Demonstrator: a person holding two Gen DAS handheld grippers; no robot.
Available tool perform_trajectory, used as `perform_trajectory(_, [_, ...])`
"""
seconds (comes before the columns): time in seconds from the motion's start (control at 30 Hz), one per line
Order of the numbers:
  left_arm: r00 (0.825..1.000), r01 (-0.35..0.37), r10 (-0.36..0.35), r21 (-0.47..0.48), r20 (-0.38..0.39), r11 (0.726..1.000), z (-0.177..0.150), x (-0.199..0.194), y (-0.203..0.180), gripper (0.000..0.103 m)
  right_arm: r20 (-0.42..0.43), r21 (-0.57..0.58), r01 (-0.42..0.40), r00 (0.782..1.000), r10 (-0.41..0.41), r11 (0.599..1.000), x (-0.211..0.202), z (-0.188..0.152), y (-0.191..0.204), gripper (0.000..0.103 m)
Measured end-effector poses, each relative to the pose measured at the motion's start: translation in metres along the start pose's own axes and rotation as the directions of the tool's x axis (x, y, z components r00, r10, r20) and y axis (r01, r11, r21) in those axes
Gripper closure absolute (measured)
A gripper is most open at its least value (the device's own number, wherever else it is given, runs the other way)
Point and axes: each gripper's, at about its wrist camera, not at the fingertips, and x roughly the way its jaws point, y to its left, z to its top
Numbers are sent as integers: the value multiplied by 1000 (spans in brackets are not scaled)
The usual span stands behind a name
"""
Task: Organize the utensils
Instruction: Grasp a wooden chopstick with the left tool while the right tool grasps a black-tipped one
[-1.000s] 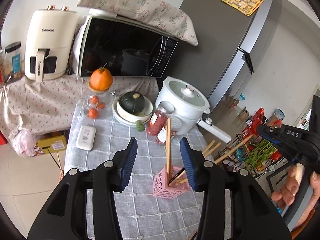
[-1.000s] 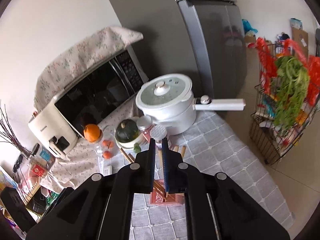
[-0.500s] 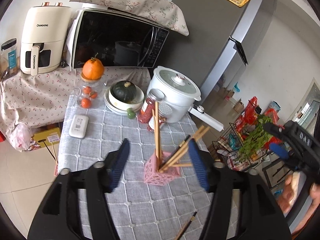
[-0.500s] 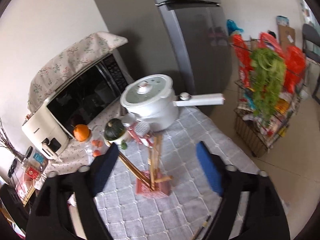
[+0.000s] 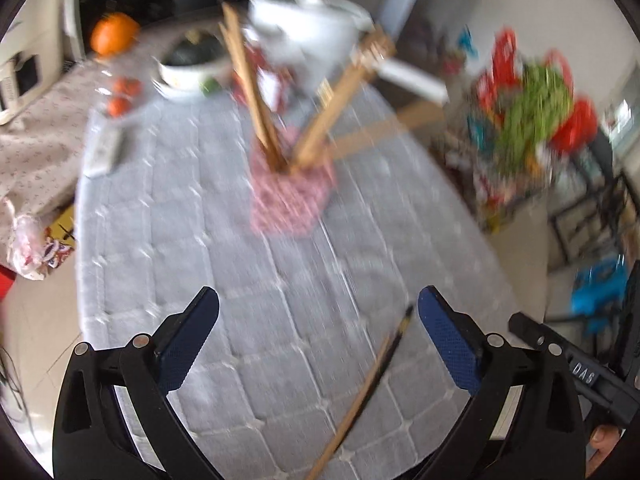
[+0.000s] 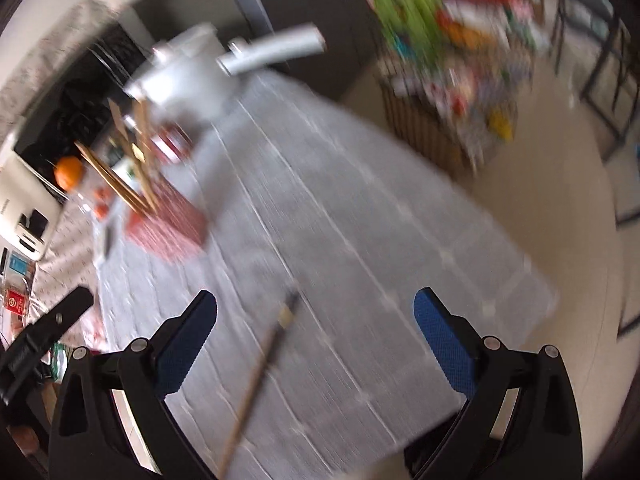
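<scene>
A single long wooden chopstick with a dark tip (image 5: 370, 384) lies flat on the grey quilted tablecloth (image 5: 224, 248). Its long axis runs from about six o'clock to one o'clock in the left wrist view, dark tip pointing up toward the pink perforated plastic utensil holder (image 5: 290, 196). In the right wrist view the same chopstick (image 6: 260, 380) slants the same way, tip toward one o'clock.

The holder stands near the table's far end, at twelve o'clock from the left gripper (image 5: 318, 336). Several wooden chopsticks (image 5: 248, 80) stand in it, fanning out toward eleven, one and two o'clock.

The left gripper's jaws are opening, spread wide, and the chopstick lies between them untouched. The right gripper (image 6: 314, 336) is likewise opening and wide, gripping nothing, the chopstick nearer its left finger.

The letters "DAS" show on the right gripper's black body (image 5: 584, 374). Other writing is blurred.
</scene>
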Motion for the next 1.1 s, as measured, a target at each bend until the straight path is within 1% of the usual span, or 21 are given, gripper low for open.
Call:
perform_trajectory(0.07, [998, 5, -4, 28, -64, 1000, -11, 22, -12, 7, -45, 36, -4, 999, 6, 999, 13, -11, -17, 7])
perform_trajectory(0.13, [992, 18, -13, 41, -129, 999, -23, 43, -19, 8, -71, 86, -11, 997, 17, 996, 24, -20, -37, 7])
perform_trajectory(0.17, [985, 22, -13, 53, -172, 998, -31, 56, -24, 13, -84, 122, -17, 996, 28, 992, 28, -22, -47, 7])
perform_trajectory(0.2, [980, 24, -10, 66, -198, 998, -35, 63, -27, 24, -93, 151, -31, 995, 45, 988, 30, -23, -54, 7])
perform_trajectory(0.23, [971, 26, -4, 91, -238, 995, -41, 74, -32, 31, -100, 176, -53, 992, 71, 983, 31, -21, -60, 7])
perform_trajectory(0.27, [965, 28, 1, 105, -262, 994, -44, 80, -35, 45, -102, 201, -81, 989, 103, 976, 31, -21, -65, 7])
perform_trajectory(0.3, [955, 38, -2, 115, -298, 993, -49, 90, -39, 54, -102, 220, -101, 987, 126, 970, 31, -21, -69, 7])
perform_trajectory(0.37, [947, 45, -8, 107, -320, 993, -49, 98, -40, 61, -103, 242, -115, 984, 144, 963, 31, -22, -73, 7])
perform_trajectory(0.5, [939, 39, 3, 116, -344, 992, -46, 108, -46, 62, -132, 288, -156, 971, 201, 945, 35, -23, -79, 7])
perform_trajectory(0.57, [937, 26, 23, 136, -348, 990, -44, 110, -49, 63, -140, 301, -167, 966, 216, 939, 37, -23, -80, 7])
perform_trajectory(0.63, [936, 14, 38, 147, -350, 989, -46, 112, -54, 65, -137, 302, -172, 965, 222, 938, 36, -21, -80, 7])
perform_trajectory(0.7, [935, -1, 58, 161, -349, 987, -46, 115, -56, 70, -131, 301, -177, 966, 224, 937, 35, -21, -79, 7])
perform_trajectory(0.77, [935, -13, 74, 174, -347, 985, -47, 118, -57, 72, -132, 299, -179, 965, 227, 937, 36, -20, -78, 7])
perform_trajectory(0.93, [929, -9, 79, 192, -361, 981, -47, 124, -59, 72, -149, 289, -175, 963, 225, 941, 39, -20, -74, 7])
perform_trajectory(1.0, [927, -17, 100, 226, -362, 974, -46, 130, -67, 73, -150, 277, -171, 964, 218, 946, 39, -20, -72, 7])
perform_trajectory(1.1, [926, -47, 161, 319, -342, 947, -50, 135, -81, 76, -143, 265, -157, 969, 200, 951, 39, -19, -70, 7])
